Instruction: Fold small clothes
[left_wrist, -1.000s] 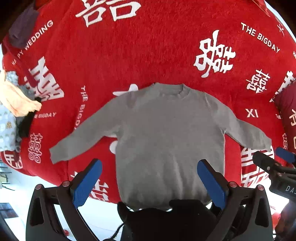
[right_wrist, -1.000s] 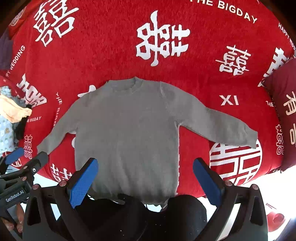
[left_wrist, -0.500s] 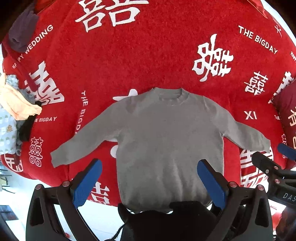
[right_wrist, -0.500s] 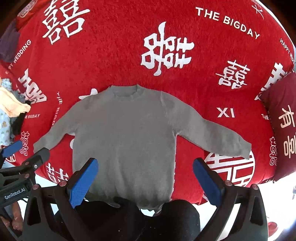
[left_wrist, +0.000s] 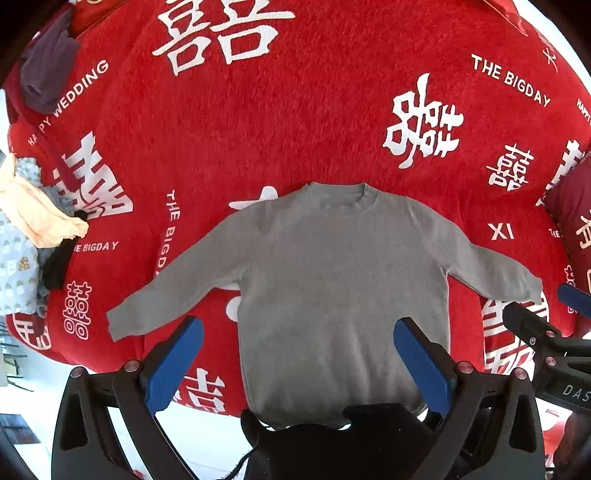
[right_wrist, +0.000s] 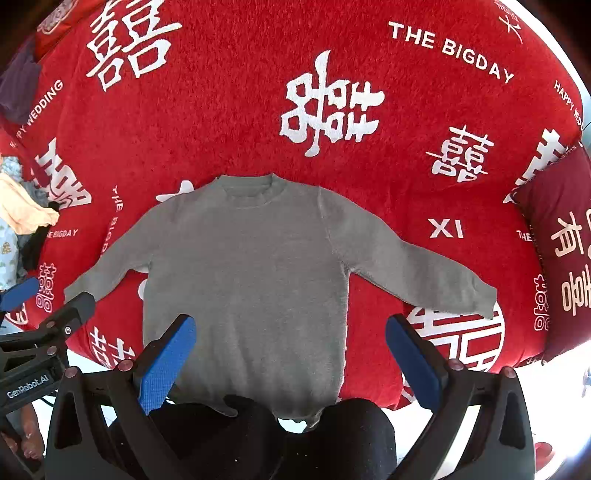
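sweater (left_wrist: 332, 280): flat, sleeves out at 8 and 4 o'clock
left gripper (left_wrist: 299, 363): spread, empty
right gripper (right_wrist: 290, 360): spread, empty
risk: fuzzy blanket (left_wrist: 295, 122) may drag the knit, skewing folds

Grey sweater (right_wrist: 255, 280) spread flat on red blanket (right_wrist: 229, 129), right claw (right_wrist: 290, 354) open above hem

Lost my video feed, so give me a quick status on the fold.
Left gripper and right gripper open, holding nothing. Grey sweater flat on red blanket, sleeves spread, unfolded. Nothing on it; clothes pile off left.
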